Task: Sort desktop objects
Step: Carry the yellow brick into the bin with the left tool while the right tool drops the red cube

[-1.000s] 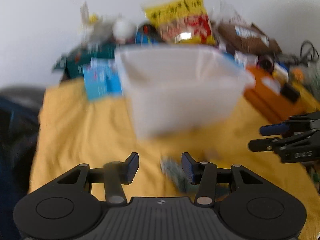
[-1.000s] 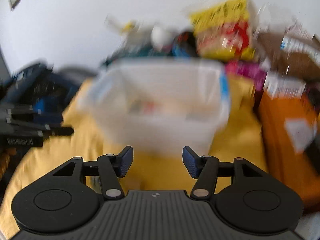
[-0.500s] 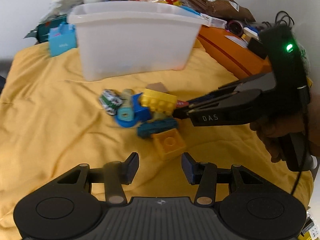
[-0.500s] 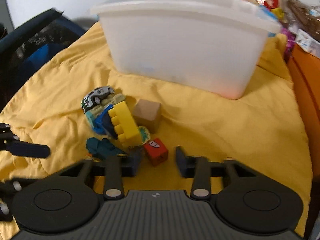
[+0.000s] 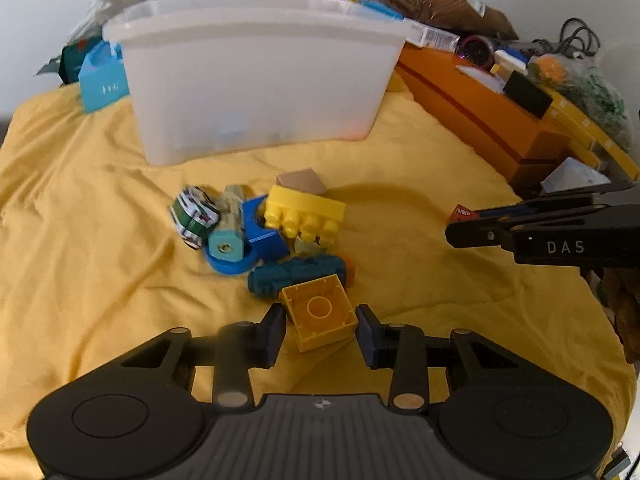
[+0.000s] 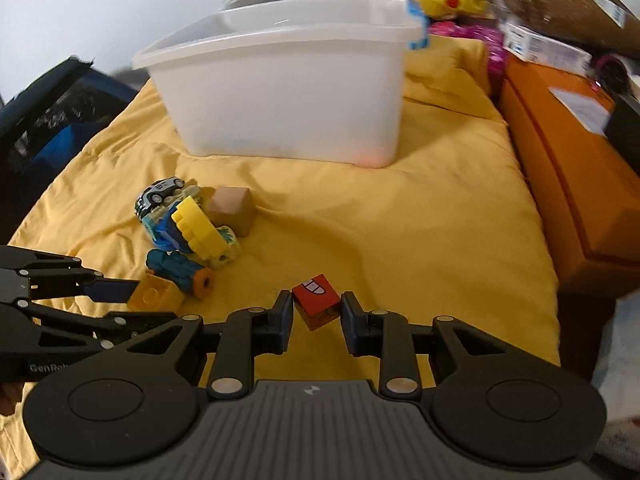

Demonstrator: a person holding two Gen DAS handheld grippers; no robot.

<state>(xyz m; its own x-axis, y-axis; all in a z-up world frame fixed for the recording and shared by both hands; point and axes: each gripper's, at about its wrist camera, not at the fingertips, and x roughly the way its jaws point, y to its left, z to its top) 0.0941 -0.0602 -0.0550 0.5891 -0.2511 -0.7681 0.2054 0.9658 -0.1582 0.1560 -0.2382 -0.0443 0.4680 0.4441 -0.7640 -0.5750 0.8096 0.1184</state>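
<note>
1. At the left we saw the toy pile (image 5: 256, 224) on the yellow cloth (image 5: 80, 240), in front of the white bin (image 5: 256, 80): a small car (image 5: 194, 216), a blue piece (image 5: 260, 232), a yellow studded brick (image 5: 306, 216).
2. Our left gripper (image 5: 320, 330) was closing around the orange-yellow hollow brick (image 5: 320, 312), which lay between its jaws; whether the pads pressed yet, we could not tell.
3. Further right, our right gripper (image 6: 316, 316) was clenched on the red block (image 6: 317, 300), apart from the pile.
</note>
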